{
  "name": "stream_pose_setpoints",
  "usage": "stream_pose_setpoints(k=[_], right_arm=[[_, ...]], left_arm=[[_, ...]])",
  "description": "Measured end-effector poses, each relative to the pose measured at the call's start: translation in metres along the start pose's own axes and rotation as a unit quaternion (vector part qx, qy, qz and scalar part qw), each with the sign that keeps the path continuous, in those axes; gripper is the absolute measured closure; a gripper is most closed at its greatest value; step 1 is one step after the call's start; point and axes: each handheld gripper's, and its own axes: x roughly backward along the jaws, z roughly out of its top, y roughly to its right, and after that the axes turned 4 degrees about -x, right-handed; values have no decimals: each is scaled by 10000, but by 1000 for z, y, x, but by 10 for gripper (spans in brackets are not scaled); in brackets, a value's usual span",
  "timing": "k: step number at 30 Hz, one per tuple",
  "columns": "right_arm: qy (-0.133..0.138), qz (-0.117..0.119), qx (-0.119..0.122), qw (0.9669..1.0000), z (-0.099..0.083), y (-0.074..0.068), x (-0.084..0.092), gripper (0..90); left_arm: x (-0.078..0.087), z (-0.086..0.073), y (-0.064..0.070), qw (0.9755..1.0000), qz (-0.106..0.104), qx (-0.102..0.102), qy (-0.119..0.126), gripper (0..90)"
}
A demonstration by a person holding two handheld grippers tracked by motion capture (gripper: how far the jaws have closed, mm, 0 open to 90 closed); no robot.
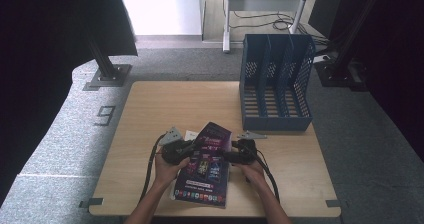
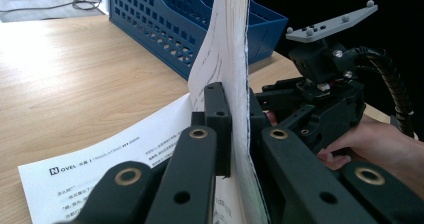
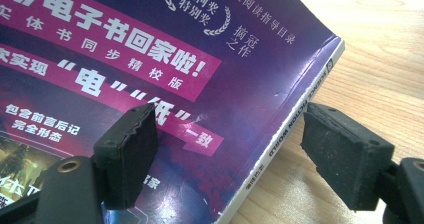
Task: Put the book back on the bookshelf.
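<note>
**Left clamped on pages, right jaws apart at spine**

Left gripper (image 2: 235,134) nearest: jaws pinched on a lifted sheaf of pages (image 2: 227,49), standing upright. Magazine (image 1: 206,165) lies at the table's (image 1: 150,134) near edge, a loose white sheet (image 2: 100,164) under it. Right gripper (image 3: 230,154) jaws apart, straddling the spine. Blue file rack (image 1: 275,84) stands at far right, well apart; left half of table bare
</note>
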Motion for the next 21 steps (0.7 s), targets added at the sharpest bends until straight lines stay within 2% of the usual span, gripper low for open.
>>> stream_pose_setpoints(k=[3, 8, 12, 15, 20, 21], right_arm=[[-10, 0, -7, 10000, 0, 0, 0, 215], [-66, 72, -153, 9998, -1, 2, -3, 150], [-171, 197, -176, 9995, -3, 1, -5, 161], [-193, 225, -110, 9995, -3, -2, -7, 164], [-207, 236, -136, 9994, -4, -2, -7, 174], [-231, 210, -113, 9994, -4, -3, -8, 182]], left_arm=[[1, -1, -2, 10000, -29, 62, 30, 876], [3, 0, 3, 10000, -49, -37, 67, 877], [4, 0, 3, 9999, -72, -34, 63, 877], [4, 0, 0, 9999, -92, 5, 47, 877], [4, -4, -5, 9999, -75, 126, 53, 876], [4, -7, -9, 9998, -51, 201, 43, 876]])
